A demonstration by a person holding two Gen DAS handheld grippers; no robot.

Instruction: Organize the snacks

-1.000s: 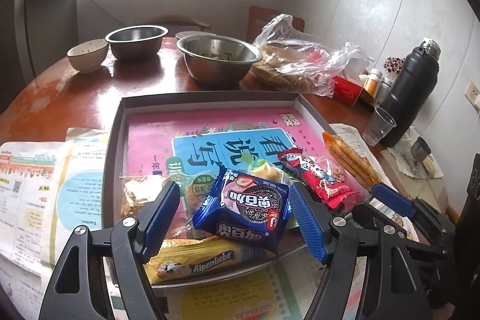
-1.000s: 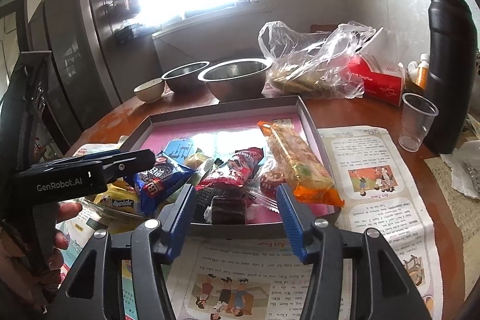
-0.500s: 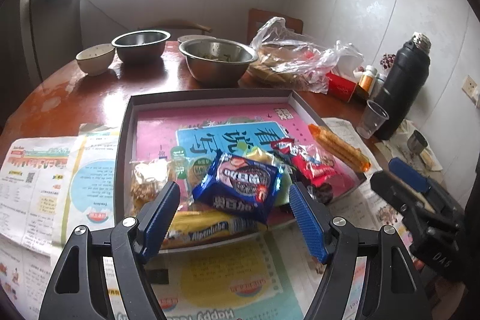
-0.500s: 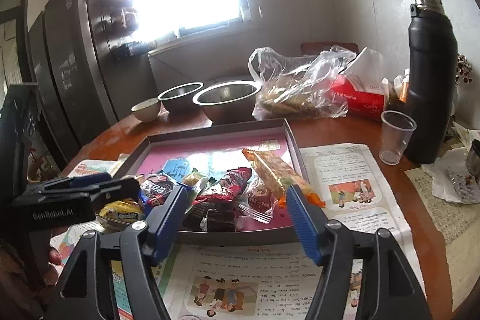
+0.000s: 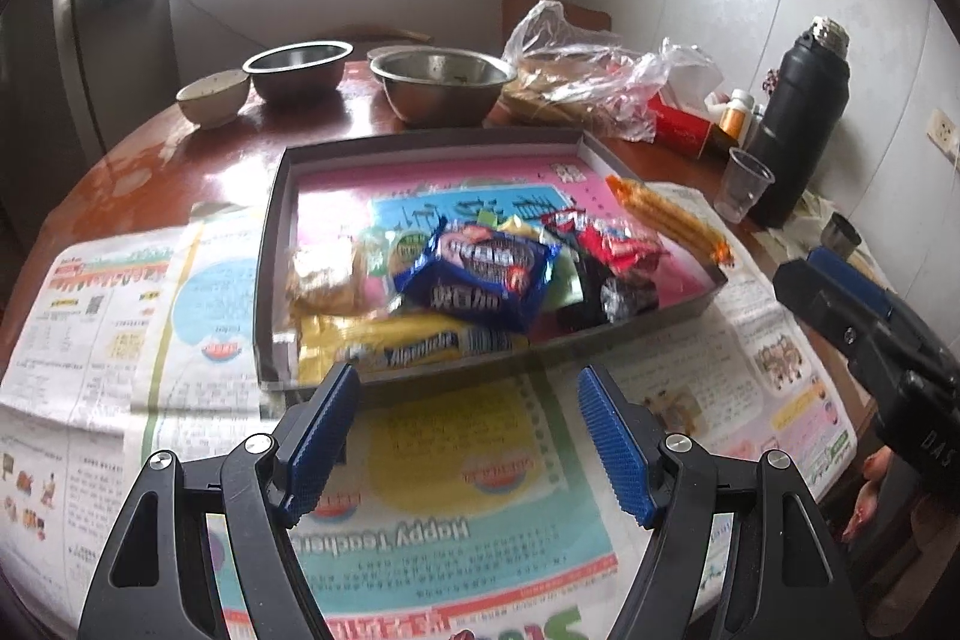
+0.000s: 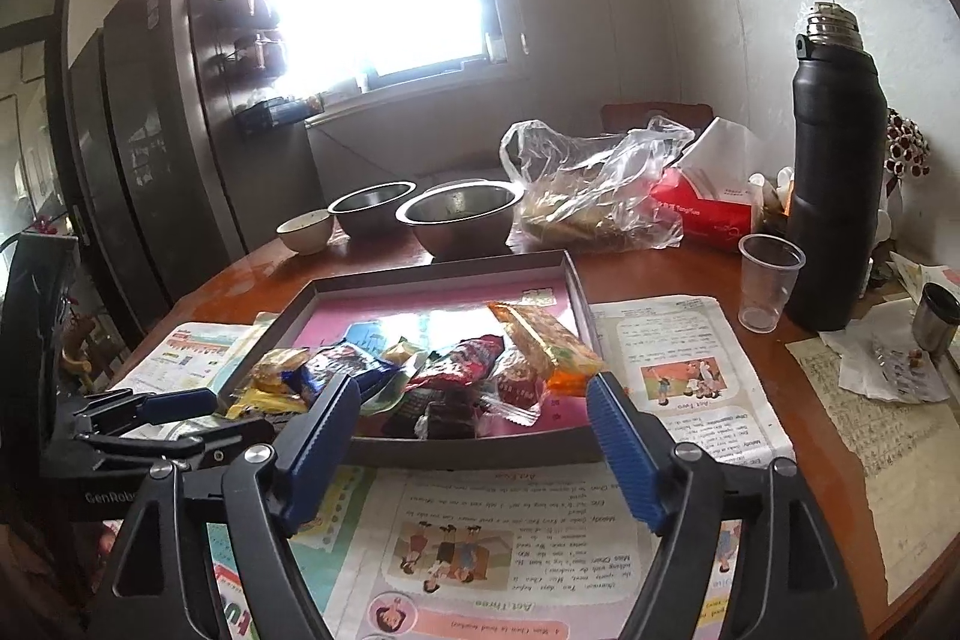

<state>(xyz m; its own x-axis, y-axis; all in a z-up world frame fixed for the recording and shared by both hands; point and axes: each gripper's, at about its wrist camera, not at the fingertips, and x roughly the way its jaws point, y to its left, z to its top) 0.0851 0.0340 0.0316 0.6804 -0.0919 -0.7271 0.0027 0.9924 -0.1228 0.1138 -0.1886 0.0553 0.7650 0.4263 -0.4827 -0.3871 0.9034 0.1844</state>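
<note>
We see the snacks gathered in the shallow grey cardboard tray [image 5: 273, 244]: the blue cookie packet [image 5: 480, 271] tops a loose pile with the red wrapper [image 5: 606, 244], yellow candy bag [image 5: 408, 346] and orange biscuit pack [image 5: 666, 220]. Our left gripper [image 5: 468, 436] and right gripper [image 6: 474, 442] hover wide and empty. Collected, we judge, though hardly tidy.

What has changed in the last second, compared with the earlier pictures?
Both grippers pulled back from the shallow grey tray. The left gripper, earlier open around the blue cookie packet, is now over the newspaper, open and empty. The right gripper also backed away, open. Nothing was taken hold of; the snacks stayed in place.
</note>
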